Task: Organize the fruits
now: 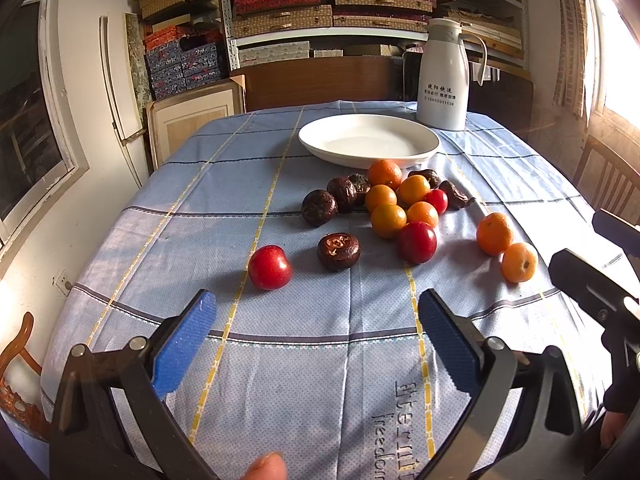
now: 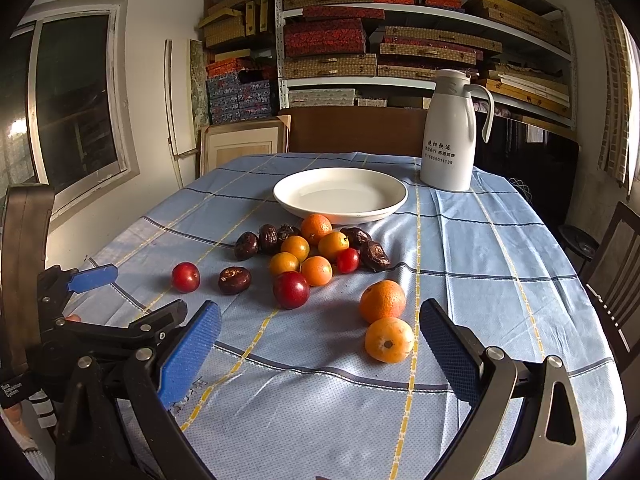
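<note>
Several fruits lie loose on the blue checked tablecloth (image 1: 320,360) in front of an empty white plate (image 1: 368,140), which also shows in the right wrist view (image 2: 340,194). There are oranges (image 1: 494,233), red fruits (image 1: 269,267) and dark wrinkled fruits (image 1: 338,251). My left gripper (image 1: 316,320) is open and empty, just short of the nearest red fruit. My right gripper (image 2: 320,332) is open and empty, with two oranges (image 2: 389,339) (image 2: 382,301) just ahead between its fingers. The left gripper (image 2: 94,278) shows at the left of the right wrist view.
A white thermos jug (image 1: 444,76) stands behind the plate at the back right (image 2: 450,132). Shelves of boxes (image 2: 400,40) fill the back wall. A window (image 2: 76,100) is on the left. A wooden chair (image 2: 616,280) stands at the right table edge.
</note>
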Action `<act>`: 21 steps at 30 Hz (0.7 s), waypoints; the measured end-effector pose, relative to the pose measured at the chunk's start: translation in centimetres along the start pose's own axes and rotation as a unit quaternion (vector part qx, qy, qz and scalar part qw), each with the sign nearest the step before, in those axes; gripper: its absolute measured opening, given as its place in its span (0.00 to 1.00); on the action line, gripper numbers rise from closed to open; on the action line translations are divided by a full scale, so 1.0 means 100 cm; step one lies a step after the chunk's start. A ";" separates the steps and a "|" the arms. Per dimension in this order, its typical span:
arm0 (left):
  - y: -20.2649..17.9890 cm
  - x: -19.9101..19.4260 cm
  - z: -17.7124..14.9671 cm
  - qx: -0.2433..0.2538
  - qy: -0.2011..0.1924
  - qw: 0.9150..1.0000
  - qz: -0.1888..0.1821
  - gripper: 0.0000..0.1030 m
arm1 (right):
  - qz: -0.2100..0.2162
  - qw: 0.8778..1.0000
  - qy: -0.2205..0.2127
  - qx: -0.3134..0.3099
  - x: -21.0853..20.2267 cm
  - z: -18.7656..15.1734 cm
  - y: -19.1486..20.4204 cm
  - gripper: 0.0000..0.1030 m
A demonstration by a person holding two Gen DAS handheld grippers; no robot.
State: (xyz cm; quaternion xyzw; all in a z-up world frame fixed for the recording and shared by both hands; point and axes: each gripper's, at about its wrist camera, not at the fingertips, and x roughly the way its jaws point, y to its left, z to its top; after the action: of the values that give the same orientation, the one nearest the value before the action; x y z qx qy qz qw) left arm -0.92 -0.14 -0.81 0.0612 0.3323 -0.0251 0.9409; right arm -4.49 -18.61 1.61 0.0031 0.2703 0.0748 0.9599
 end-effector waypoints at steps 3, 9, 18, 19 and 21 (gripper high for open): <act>-0.001 0.002 -0.001 0.001 0.005 1.000 -0.003 0.96 | 0.001 1.000 0.004 -0.001 -0.002 -0.001 0.005 0.97; 0.018 0.042 -0.008 -0.016 0.080 0.997 -0.018 0.96 | -0.010 0.995 0.100 0.005 0.046 -0.012 -0.018 0.97; 0.040 0.080 -0.017 -0.019 0.148 0.988 -0.024 0.96 | -0.033 0.978 0.204 0.034 0.107 -0.034 -0.059 0.97; 0.040 0.082 -0.017 -0.006 0.149 0.988 -0.032 0.96 | -0.037 0.976 0.213 0.026 0.110 -0.037 -0.057 0.97; 0.044 0.084 -0.015 0.009 0.146 0.988 -0.051 0.96 | -0.036 0.975 0.218 0.005 0.113 -0.039 -0.056 0.97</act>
State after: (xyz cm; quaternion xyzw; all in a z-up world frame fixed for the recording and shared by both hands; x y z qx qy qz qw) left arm 5.10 4.37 -6.83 0.0558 0.4689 -0.0664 0.8790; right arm 3.76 -22.67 -7.83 -0.0181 0.4738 0.0380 0.8796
